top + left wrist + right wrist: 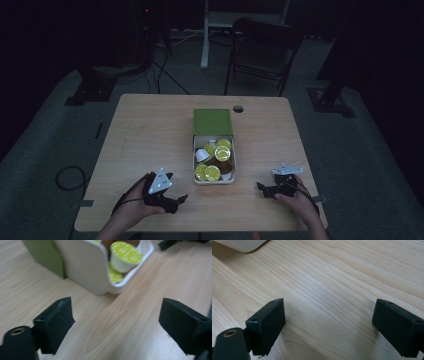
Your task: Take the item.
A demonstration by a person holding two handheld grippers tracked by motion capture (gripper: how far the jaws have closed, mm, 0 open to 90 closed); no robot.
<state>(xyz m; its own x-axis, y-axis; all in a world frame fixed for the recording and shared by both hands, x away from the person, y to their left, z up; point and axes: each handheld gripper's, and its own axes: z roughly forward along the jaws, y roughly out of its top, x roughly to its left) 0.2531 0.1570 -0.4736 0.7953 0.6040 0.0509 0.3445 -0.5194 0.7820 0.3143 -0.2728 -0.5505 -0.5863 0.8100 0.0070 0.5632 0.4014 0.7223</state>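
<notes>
High view, bench: the light wooden bench carries a white tray at its middle, with a green box touching the tray's far end.
High view, tray contents: small pods with yellow-green lids lie piled in the tray, among some white and brown ones.
High view, my left gripper: I hold my left gripper low on the bench, near its front edge, left of the tray and apart from it, its tips pointing right toward the tray.
High view, my right gripper: my right gripper rests right of the tray, well apart from it, tips pointing left; my right hand wraps its rear.
Left gripper view, jaws: my two black jaws stand wide apart with bare wood between them, pinching nothing.
Left gripper view, tray: the tray's rounded white corner lies ahead and a little left, a yellow-lidded pod leaning inside it; the green box shows at the upper left.
Right gripper view, jaws: my jaws are spread wide over bare wood grain, nothing between them.
Right gripper view, tray: a rounded white corner shows at the upper left, apart from my jaws.
</notes>
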